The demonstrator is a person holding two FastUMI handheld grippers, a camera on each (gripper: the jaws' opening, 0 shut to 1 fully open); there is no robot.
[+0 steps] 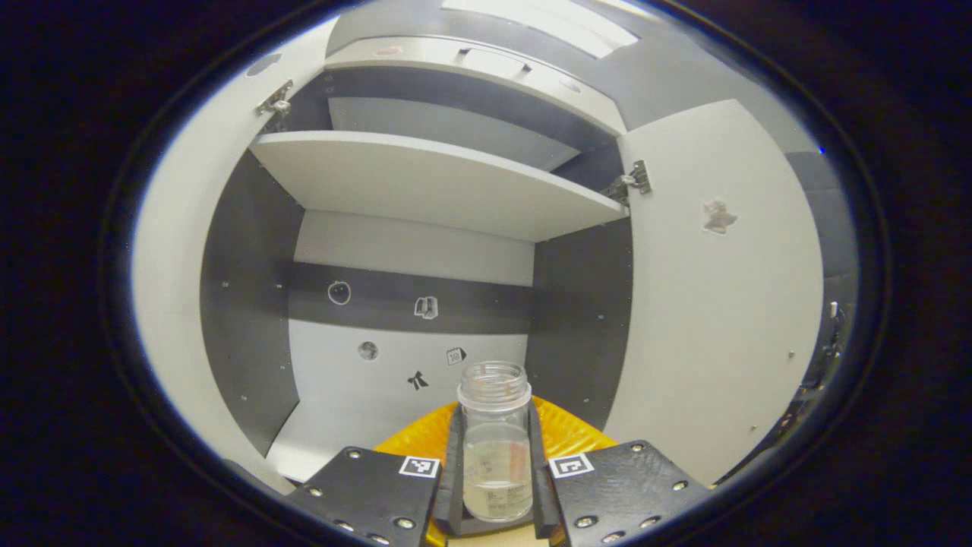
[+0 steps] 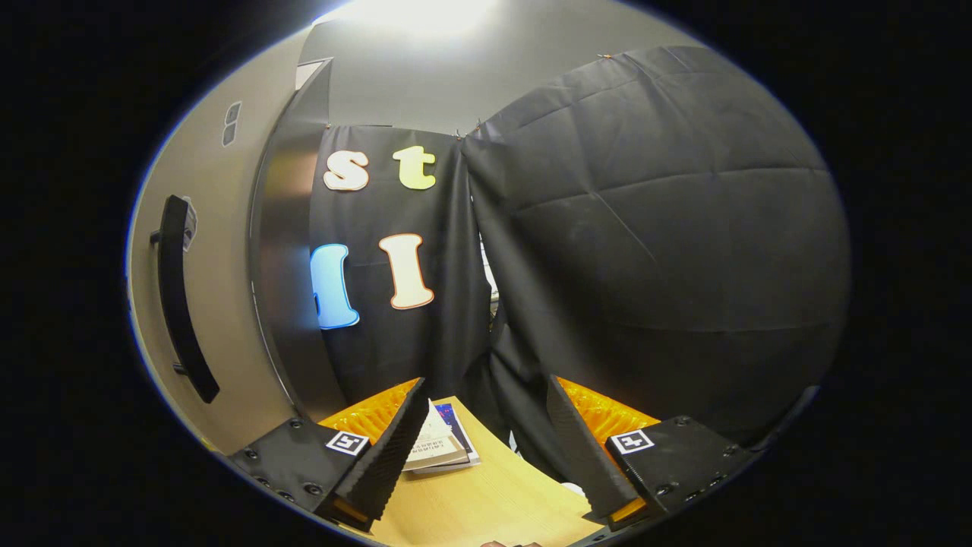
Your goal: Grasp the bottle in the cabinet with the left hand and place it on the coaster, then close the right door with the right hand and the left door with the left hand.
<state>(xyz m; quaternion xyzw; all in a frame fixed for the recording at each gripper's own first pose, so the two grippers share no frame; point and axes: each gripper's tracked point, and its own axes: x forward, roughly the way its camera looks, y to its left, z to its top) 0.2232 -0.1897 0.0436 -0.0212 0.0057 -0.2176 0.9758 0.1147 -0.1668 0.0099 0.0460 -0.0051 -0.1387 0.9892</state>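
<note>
Bottle (image 1: 497,448) sits clamped between the left gripper's (image 1: 497,486) fingers, facing the open cabinet (image 1: 425,190). Right gripper (image 2: 486,448) hangs spread and empty above the table (image 2: 486,501).

No readable text or labels

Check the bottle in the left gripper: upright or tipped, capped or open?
Upright and uncapped. The bottle stands vertical between the left gripper fingers, which press on both its sides; its threaded mouth faces up with no lid.
</note>
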